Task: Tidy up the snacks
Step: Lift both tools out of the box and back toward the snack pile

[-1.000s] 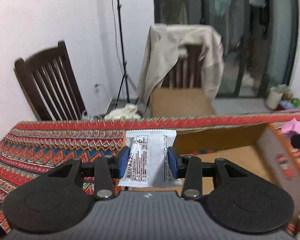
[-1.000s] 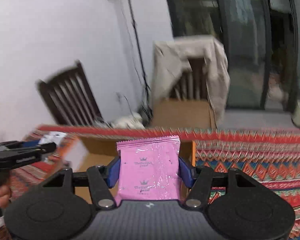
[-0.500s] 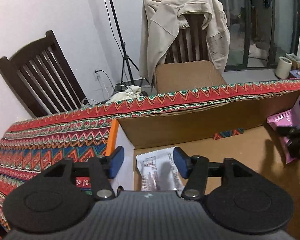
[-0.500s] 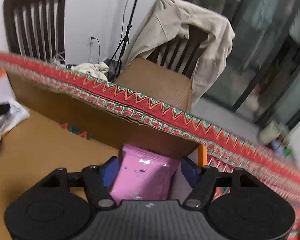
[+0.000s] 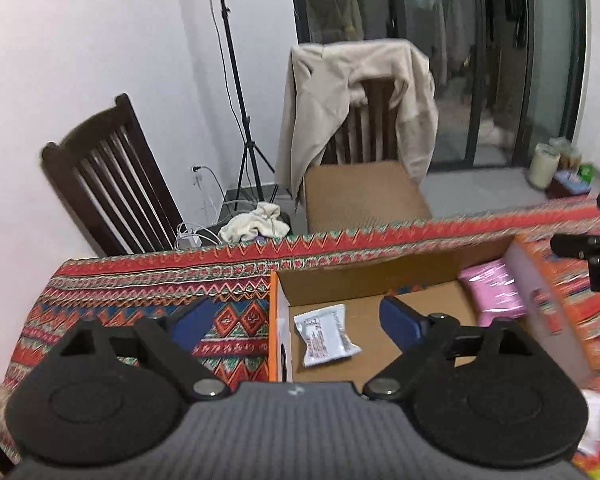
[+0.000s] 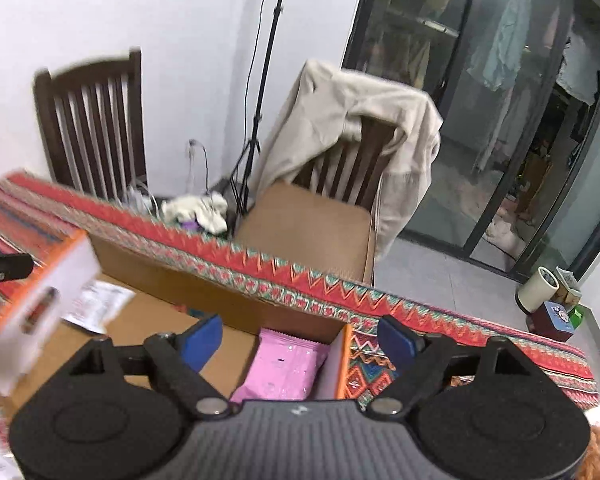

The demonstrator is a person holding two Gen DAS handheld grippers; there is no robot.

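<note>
Both jaws are opening and empty: the white snack packet lies below the left gripper in the cardboard box, the pink packet below the right gripper.

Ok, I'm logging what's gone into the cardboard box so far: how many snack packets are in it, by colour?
White packet: 1
Pink packet: 1
Total in the box: 2
</note>
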